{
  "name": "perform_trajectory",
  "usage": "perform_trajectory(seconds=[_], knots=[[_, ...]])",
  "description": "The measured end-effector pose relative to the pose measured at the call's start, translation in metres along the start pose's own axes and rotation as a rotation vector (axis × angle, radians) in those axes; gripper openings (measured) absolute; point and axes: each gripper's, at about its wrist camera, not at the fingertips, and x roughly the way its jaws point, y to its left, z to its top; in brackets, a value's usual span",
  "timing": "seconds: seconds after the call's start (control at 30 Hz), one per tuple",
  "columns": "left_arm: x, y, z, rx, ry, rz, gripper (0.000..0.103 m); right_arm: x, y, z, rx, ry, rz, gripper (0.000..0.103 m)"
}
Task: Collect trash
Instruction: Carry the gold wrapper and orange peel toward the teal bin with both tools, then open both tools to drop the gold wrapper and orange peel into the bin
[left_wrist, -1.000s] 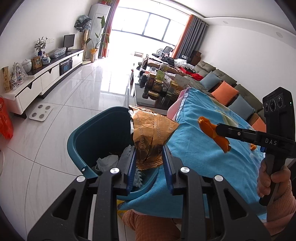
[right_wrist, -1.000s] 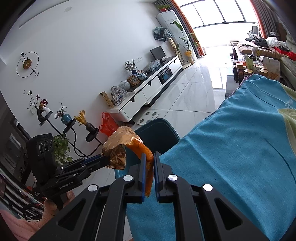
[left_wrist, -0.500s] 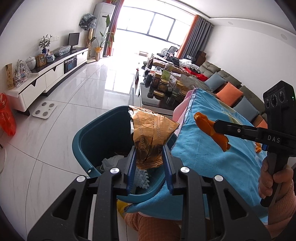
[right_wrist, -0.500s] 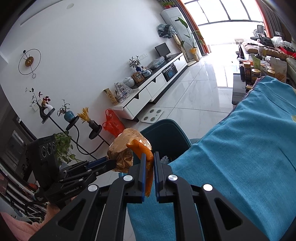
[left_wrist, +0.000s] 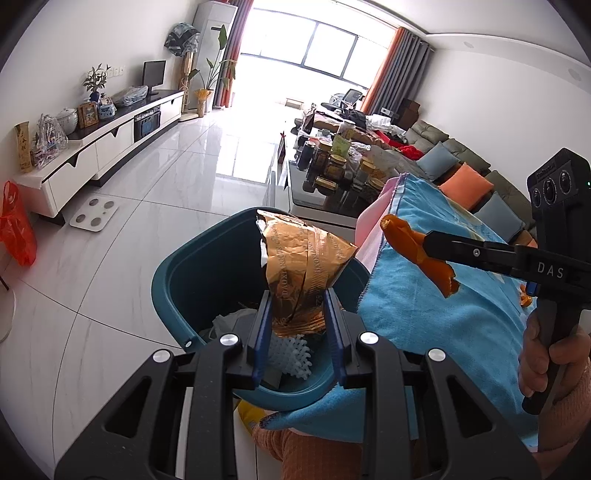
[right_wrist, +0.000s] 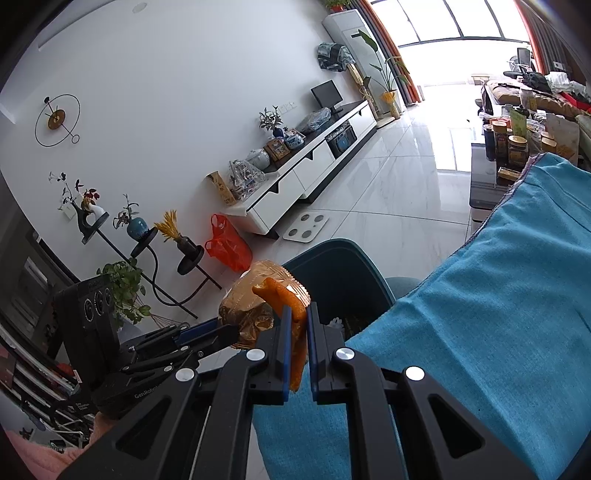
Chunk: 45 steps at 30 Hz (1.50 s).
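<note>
My left gripper (left_wrist: 297, 295) is shut on a crumpled gold foil wrapper (left_wrist: 303, 266) and holds it above the open teal trash bin (left_wrist: 192, 266). The bin holds white crumpled paper and a white spiky piece (left_wrist: 290, 350). My right gripper (right_wrist: 297, 314) is shut on an orange peel (right_wrist: 291, 306) and holds it over the left edge of the blue cloth (right_wrist: 498, 314), near the bin (right_wrist: 343, 269). The right gripper and its peel (left_wrist: 417, 251) show at the right of the left wrist view. The left gripper with the wrapper (right_wrist: 251, 306) shows at the left of the right wrist view.
The blue cloth (left_wrist: 443, 317) covers a table beside the bin. A glass coffee table with jars (left_wrist: 332, 166) stands beyond. A white TV cabinet (left_wrist: 92, 147), a floor scale (left_wrist: 94, 218) and an orange plastic bag (left_wrist: 16, 229) are at the left. A sofa with cushions (left_wrist: 465, 181) is at the right.
Both grippers have moved a little toward the bin with their loads. The bin sits more directly under the wrapper and more of its contents show.
</note>
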Motion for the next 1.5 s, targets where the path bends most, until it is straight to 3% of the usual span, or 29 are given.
perform_trajectory(seconds=[1.03, 1.17, 1.27, 1.5], knots=[[0.079, 0.019, 0.001, -0.068, 0.114, 0.002, 0.028, 0.055, 0.0, 0.014, 0.041, 0.077, -0.078, 0.011], [0.092, 0.018, 0.001, -0.065, 0.133, -0.009, 0.037, 0.057, -0.002, 0.013, 0.045, 0.081, -0.08, 0.012], [0.099, 0.017, 0.0, -0.062, 0.141, -0.004, 0.037, 0.053, -0.004, 0.012, 0.046, 0.073, -0.078, 0.013], [0.088, 0.014, -0.001, -0.057, 0.096, 0.002, 0.043, 0.034, -0.012, 0.007, 0.061, 0.044, -0.074, 0.019]])
